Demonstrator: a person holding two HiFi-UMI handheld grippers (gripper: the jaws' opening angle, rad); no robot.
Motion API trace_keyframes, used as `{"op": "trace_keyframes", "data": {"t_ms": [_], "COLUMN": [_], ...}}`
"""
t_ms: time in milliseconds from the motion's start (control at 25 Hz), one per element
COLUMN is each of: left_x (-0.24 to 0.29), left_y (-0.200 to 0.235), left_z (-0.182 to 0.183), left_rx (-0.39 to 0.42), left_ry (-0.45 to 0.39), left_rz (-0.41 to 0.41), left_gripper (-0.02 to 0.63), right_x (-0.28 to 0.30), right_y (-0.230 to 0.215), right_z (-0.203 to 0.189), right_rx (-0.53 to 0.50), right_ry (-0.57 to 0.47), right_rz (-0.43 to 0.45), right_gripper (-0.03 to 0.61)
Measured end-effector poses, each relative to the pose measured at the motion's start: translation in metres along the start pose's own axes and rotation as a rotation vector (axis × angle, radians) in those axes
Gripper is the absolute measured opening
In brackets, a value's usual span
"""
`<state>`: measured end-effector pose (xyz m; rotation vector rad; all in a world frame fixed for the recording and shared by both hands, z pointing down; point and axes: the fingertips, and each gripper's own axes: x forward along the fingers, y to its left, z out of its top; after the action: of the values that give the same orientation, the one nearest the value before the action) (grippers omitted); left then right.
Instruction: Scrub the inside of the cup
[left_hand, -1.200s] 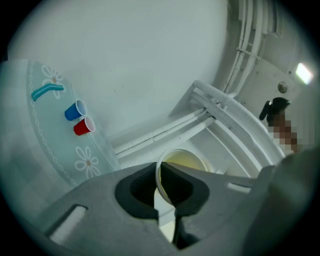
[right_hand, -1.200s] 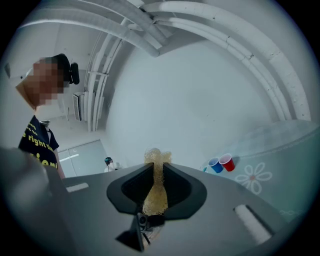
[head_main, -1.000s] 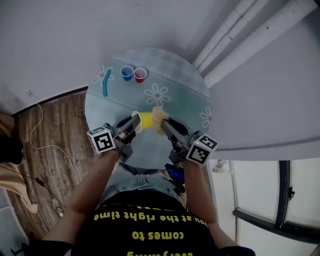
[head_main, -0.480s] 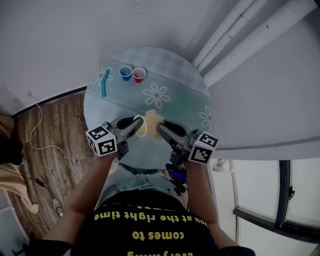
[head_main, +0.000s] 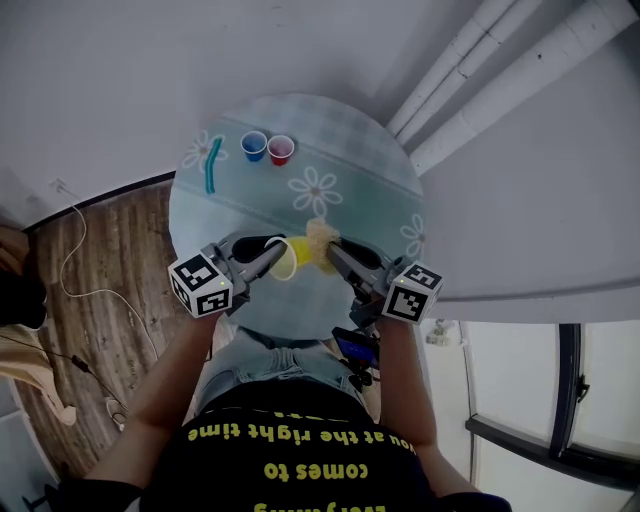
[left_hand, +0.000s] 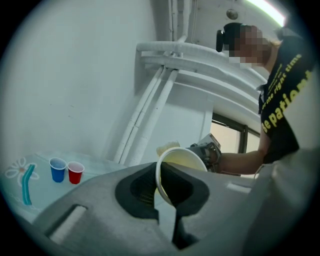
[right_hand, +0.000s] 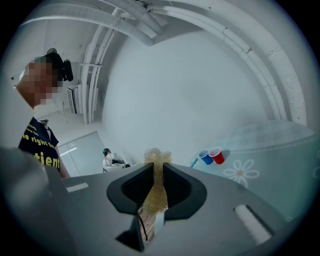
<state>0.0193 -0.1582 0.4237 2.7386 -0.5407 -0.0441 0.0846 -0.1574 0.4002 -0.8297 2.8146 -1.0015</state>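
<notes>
A yellow cup (head_main: 298, 252) is held on its side above the near part of the round table (head_main: 350, 150). My left gripper (head_main: 272, 252) is shut on the cup's wall at the rim. In the left gripper view the white rim (left_hand: 159, 170) runs between the jaws, and the pale inside (left_hand: 185, 159) faces the camera. My right gripper (head_main: 332, 252) is shut on a yellowish scrub sponge (head_main: 320, 236). The sponge (right_hand: 156, 182) fills the gap between the right jaws and sticks out past them. It sits against the cup's far end, outside the mouth.
A blue cup (head_main: 254, 146) and a red cup (head_main: 281, 149) stand together at the table's far left, with a teal stick (head_main: 212, 165) lying beside them. White pipes (head_main: 470, 70) run along the wall at the right. A cable (head_main: 75, 270) lies on the wood floor at the left.
My left gripper has rolled and turned the cup with it. The sponge went left towards the cup, then came back to the right. The right gripper has shifted slightly right.
</notes>
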Motion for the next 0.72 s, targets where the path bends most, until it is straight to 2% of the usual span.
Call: {"op": "trace_keyframes", "data": {"t_ms": [200,360,560,720], "left_x": [0.004,0.006,0.006,0.002], "left_y": [-0.003,-0.005,-0.012,-0.011], "left_z": [-0.006,-0.006,-0.007,-0.006], "left_rx": [0.087,0.134,0.195,0.169], "left_ry": [0.059,0.075,0.112,0.093], "left_rz": [0.001,-0.003,-0.018,-0.023], "left_gripper": [0.017,0.017,0.017,0.017], "right_x": [0.008,0.012,0.013,0.013], "right_y": [0.02,0.032,0.016,-0.002], "right_z": [0.003,0.009,0.005,0.001], "right_rx": [-0.015,-0.03,-0.019,0.003], "right_ry": [0.022,0.032,0.048,0.055], "right_rz": [0.076,0.122,0.086,0.039], "right_gripper": [0.061,0.061,0.061,0.061]}}
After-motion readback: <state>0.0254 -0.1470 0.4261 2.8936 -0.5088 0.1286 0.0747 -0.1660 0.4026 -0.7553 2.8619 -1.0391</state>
